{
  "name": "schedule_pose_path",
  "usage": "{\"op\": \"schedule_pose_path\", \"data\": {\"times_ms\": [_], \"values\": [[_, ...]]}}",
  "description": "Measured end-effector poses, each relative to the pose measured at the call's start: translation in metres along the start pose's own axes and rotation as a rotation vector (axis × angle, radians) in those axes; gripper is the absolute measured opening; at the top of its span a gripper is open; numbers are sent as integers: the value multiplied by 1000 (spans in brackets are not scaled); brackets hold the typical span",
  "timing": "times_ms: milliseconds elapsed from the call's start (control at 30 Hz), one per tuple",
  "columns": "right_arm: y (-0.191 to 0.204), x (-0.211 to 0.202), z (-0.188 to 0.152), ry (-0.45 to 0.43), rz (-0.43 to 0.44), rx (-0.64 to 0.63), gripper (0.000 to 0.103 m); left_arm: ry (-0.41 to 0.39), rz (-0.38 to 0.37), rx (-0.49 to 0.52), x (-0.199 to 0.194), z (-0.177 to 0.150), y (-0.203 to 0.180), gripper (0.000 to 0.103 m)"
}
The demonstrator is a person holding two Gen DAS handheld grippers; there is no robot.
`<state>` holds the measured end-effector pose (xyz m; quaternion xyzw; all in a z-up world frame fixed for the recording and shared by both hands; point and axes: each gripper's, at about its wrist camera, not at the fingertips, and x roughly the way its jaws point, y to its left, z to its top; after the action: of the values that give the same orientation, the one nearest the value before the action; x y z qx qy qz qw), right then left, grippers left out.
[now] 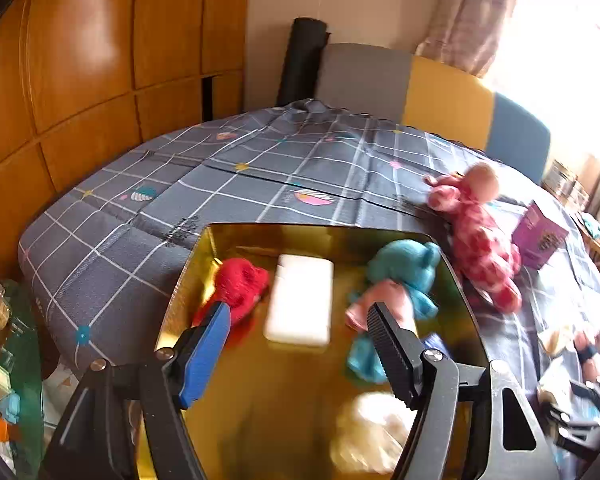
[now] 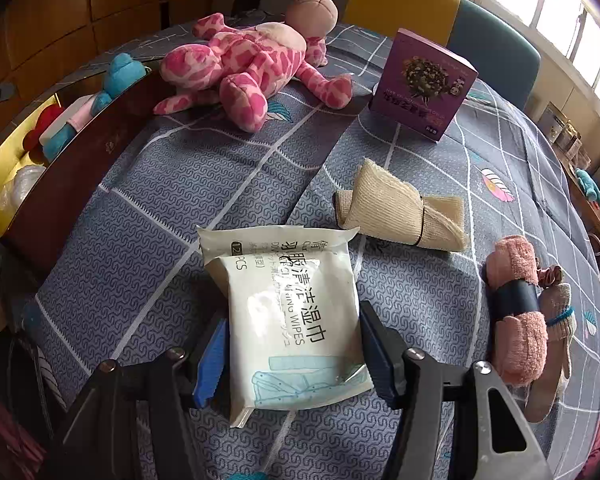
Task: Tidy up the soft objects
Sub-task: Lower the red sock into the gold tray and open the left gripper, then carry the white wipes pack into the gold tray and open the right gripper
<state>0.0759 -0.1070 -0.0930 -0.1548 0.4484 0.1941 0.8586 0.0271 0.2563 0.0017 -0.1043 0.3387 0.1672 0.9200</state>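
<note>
My left gripper (image 1: 296, 312) hangs open over a gold-lined box (image 1: 308, 229), nothing between its fingers. Inside the box lie a red plush (image 1: 240, 284), a white soft block (image 1: 300, 300), a teal and pink plush (image 1: 408, 264) and a blurred white fluffy item (image 1: 372, 432). A pink spotted plush (image 1: 480, 240) lies on the bedspread just right of the box. My right gripper (image 2: 292, 316) is shut on a white pack of wet wipes (image 2: 292, 300), its pads against the pack's two long sides. The pink spotted plush (image 2: 252, 68) lies beyond it, beside the box (image 2: 80, 152).
A purple carton (image 2: 424, 84) stands at the back. A tied beige cloth roll (image 2: 400, 212) lies mid-right; a pink towel roll with a dark band (image 2: 516, 312) and a small knit piece (image 2: 556, 308) lie far right. Chairs and wood panels surround the grey checked bedspread (image 2: 160, 184).
</note>
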Motion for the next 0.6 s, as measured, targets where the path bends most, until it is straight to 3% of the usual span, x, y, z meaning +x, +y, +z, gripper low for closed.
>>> {"op": "schedule_pose_path", "data": {"times_ms": [267, 600], "values": [[0, -3, -3, -24, -5, 24, 61, 3, -24, 29, -26, -25, -27, 82], [-4, -6, -2, -22, -9, 68, 59, 17, -10, 42, -34, -45, -32, 83]]}}
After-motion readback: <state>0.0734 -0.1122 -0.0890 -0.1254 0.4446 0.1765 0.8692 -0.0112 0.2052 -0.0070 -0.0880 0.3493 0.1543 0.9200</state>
